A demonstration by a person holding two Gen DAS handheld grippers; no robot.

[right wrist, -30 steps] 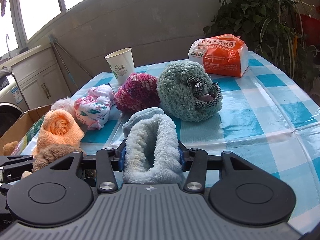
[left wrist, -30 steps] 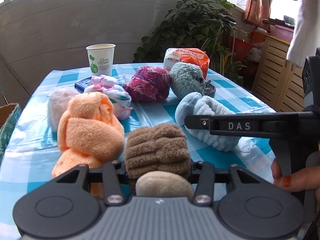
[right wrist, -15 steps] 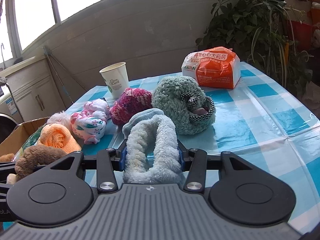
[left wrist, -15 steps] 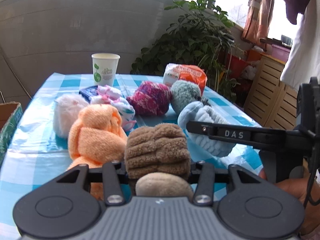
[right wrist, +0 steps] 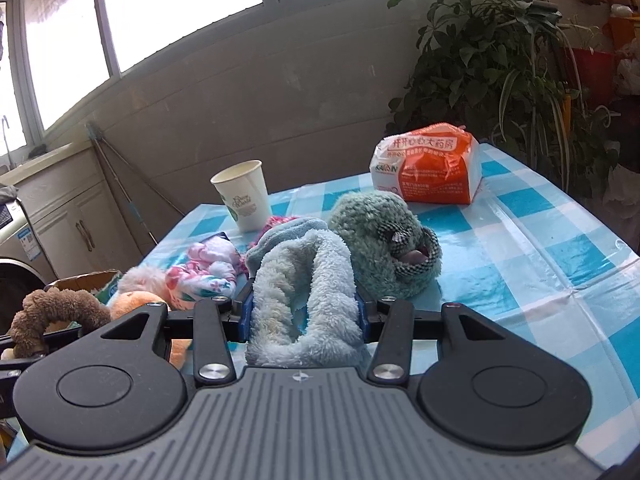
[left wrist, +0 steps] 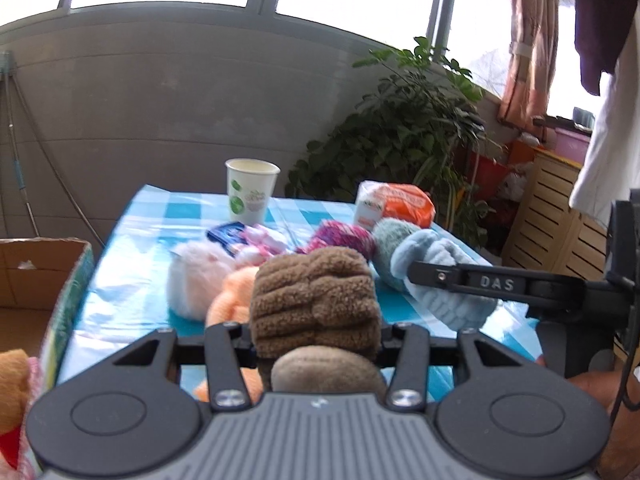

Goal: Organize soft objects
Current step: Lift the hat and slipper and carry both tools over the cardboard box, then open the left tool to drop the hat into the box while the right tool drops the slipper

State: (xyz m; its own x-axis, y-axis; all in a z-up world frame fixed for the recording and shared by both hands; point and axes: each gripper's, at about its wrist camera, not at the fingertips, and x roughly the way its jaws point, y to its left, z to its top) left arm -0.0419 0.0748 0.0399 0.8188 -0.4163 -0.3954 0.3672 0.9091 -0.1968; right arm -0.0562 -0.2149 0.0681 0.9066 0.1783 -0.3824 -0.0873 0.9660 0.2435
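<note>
Both grippers clamped on fleecy items above the checked table

The left gripper (left wrist: 316,344) points slightly downward over the near edge of the table (left wrist: 132,276), its jaws pressed against both sides of a brown fleece roll (left wrist: 314,304). A rounded beige part of the same bundle sits low against the gripper body and hides what lies under it. At the lower right edge of the left wrist view, part of a hand (left wrist: 592,388) grips the handle of the other tool; the rest of the person is cut off.

The right gripper (right wrist: 304,316) also tilts slightly down, blue pads squeezing a pale blue fleece piece (right wrist: 304,288) folded into a loop. In the left wrist view its black finger lies across that blue fleece.

Just past the brown roll, an orange knitted bundle (left wrist: 232,300) is mostly hidden behind it, with a fluffy pale pink ball (left wrist: 192,280) beside it. A floral cloth bundle (right wrist: 204,276) lies further back, then a magenta knitted ball (left wrist: 340,240) and a teal plush slipper (right wrist: 380,240) with checked trim.

To the left, beside the table, an open cardboard box (left wrist: 44,272) is cut off by the frame; its contents are hard to make out.

At the far end stand a paper cup (right wrist: 244,196) and an orange-and-white package (right wrist: 428,168), with a leafy plant (left wrist: 404,132) behind
</note>
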